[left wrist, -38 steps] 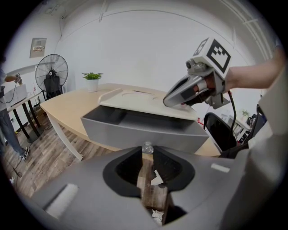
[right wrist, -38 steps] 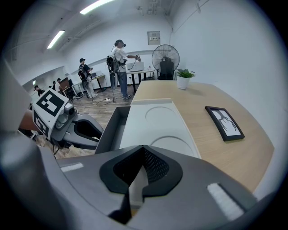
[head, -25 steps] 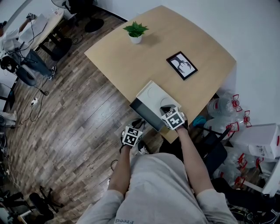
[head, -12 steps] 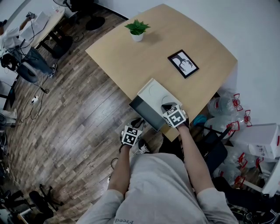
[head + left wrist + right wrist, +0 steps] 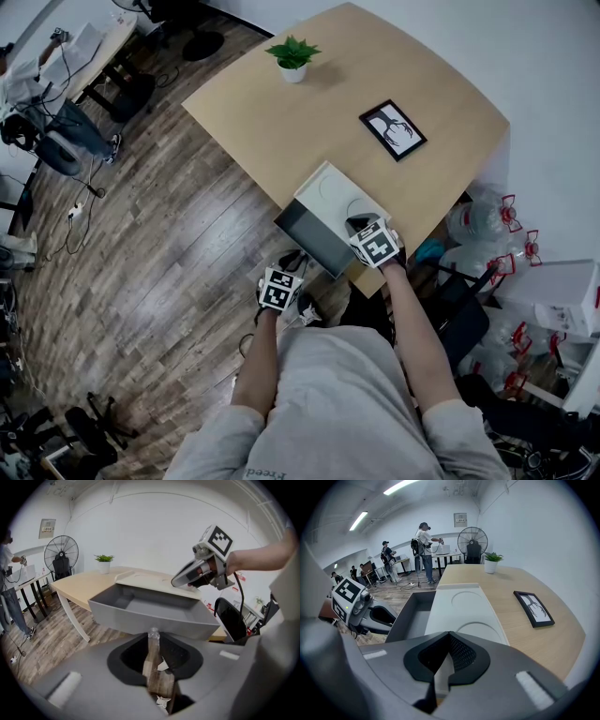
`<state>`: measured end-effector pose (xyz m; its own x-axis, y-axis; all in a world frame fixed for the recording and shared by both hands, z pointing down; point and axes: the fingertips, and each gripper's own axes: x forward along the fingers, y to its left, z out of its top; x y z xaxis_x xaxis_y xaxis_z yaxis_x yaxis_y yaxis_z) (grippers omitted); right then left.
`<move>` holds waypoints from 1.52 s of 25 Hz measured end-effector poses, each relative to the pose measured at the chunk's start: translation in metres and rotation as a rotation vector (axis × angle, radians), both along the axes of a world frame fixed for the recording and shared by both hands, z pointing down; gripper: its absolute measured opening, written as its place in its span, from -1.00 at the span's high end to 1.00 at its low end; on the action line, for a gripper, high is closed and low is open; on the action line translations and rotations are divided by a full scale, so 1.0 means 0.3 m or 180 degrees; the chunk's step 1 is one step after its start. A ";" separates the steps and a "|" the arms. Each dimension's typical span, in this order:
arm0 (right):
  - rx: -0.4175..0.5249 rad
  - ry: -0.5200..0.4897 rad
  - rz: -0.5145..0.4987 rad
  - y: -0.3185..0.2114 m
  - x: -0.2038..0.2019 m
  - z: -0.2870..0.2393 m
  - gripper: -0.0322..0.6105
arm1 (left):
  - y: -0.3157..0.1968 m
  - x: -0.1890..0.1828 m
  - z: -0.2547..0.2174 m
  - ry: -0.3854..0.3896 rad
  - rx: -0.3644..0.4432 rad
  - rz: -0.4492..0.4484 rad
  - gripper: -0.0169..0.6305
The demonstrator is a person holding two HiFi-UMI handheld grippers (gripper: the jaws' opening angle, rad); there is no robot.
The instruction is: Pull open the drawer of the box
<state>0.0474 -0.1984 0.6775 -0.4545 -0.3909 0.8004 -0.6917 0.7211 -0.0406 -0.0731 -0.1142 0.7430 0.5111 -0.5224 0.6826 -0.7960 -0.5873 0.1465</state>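
Note:
A white box (image 5: 330, 199) sits at the near edge of the wooden table (image 5: 281, 112). Its grey drawer (image 5: 305, 239) juts out past that edge, and its inside (image 5: 150, 606) holds nothing. My left gripper (image 5: 291, 269) is below the table edge at the drawer front. In the left gripper view its jaws (image 5: 153, 634) pinch a small clear knob under the front panel. My right gripper (image 5: 361, 226) lies on the box lid (image 5: 464, 606) with jaws closed (image 5: 448, 634). From the left gripper view, the right gripper (image 5: 177, 581) has its tips touching the lid.
A potted plant (image 5: 292, 58) and a black picture frame (image 5: 392, 130) stand further back on the table. A black chair (image 5: 459, 305) and water bottles (image 5: 483, 225) are at the right. Wood floor (image 5: 159, 244) lies to the left. People and a fan (image 5: 472, 541) are far off.
The drawer stands a little further out of the box than a second ago, with my left gripper drawn back slightly toward me. The right gripper stays on the lid.

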 end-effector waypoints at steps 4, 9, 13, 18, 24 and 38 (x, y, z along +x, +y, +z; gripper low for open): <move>-0.0006 -0.0003 0.0004 0.003 0.001 -0.001 0.89 | 0.005 -0.002 -0.001 0.0010 0.0012 -0.0007 0.55; -0.0010 -0.0010 0.0008 0.002 -0.001 -0.001 0.89 | 0.011 -0.013 0.000 0.0006 -0.0014 -0.0023 0.55; -0.0012 -0.0007 0.0010 0.003 0.003 0.000 0.89 | 0.025 -0.021 0.009 -0.0014 -0.0029 -0.0026 0.55; -0.0014 -0.0001 0.0012 0.004 0.004 0.000 0.89 | 0.040 -0.032 0.007 -0.0010 -0.0031 -0.0019 0.55; -0.0023 0.0001 0.0012 0.002 0.006 0.000 0.89 | 0.048 -0.055 0.009 -0.0036 -0.0040 -0.0051 0.55; -0.0009 0.0006 0.0022 0.003 0.007 -0.004 0.89 | 0.073 -0.071 0.002 0.0043 -0.0046 -0.0089 0.55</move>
<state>0.0495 -0.1975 0.6763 -0.4502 -0.3918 0.8023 -0.6968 0.7161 -0.0413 -0.0942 -0.0921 0.7438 0.5056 -0.5267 0.6833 -0.8099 -0.5627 0.1656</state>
